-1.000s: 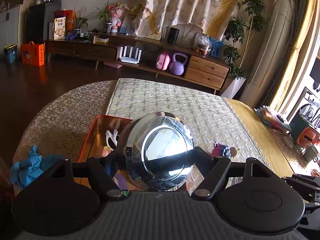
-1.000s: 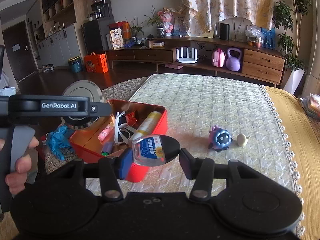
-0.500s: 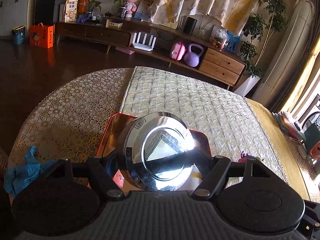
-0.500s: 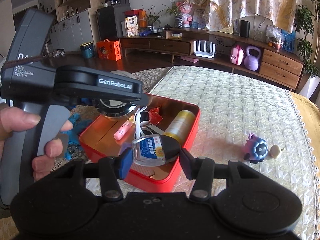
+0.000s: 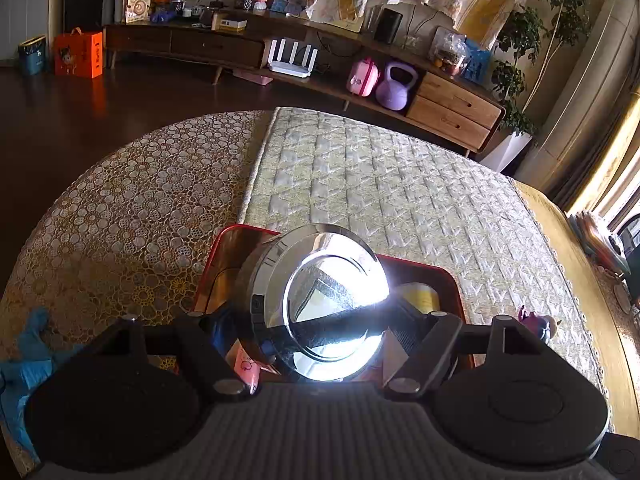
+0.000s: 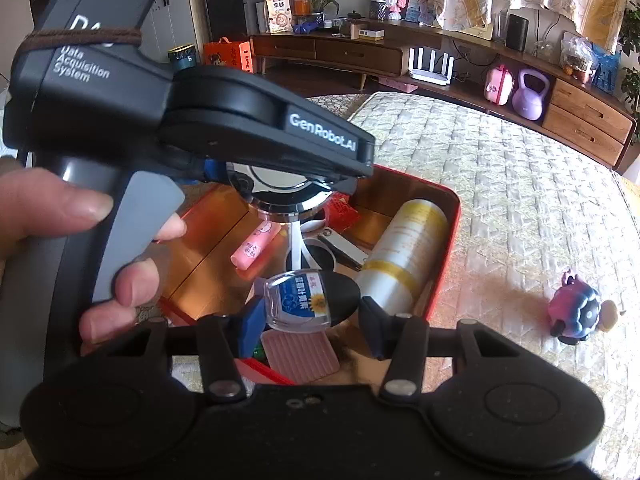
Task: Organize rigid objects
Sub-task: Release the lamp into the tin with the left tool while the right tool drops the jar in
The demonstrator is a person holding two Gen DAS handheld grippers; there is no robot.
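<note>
Left gripper (image 5: pixel 320 328) is clamping a round chrome disc (image 5: pixel 320 300) and right gripper (image 6: pixel 308 312) is pinching a small clear bottle (image 6: pixel 300 300), both hovering over the open red tin (image 6: pixel 448 248) on the table (image 6: pixel 500 184).

Your left gripper (image 6: pixel 280 184): matte black and grey plastic body, white "GenRobot.AI" and "Data Acquisition System" lettering, brown band around its top, light grey trigger under your bare left hand (image 6: pixel 60 240). Right gripper (image 6: pixel 308 312): black linkages, silver pivot screws, blue pads, two round black discs.
</note>
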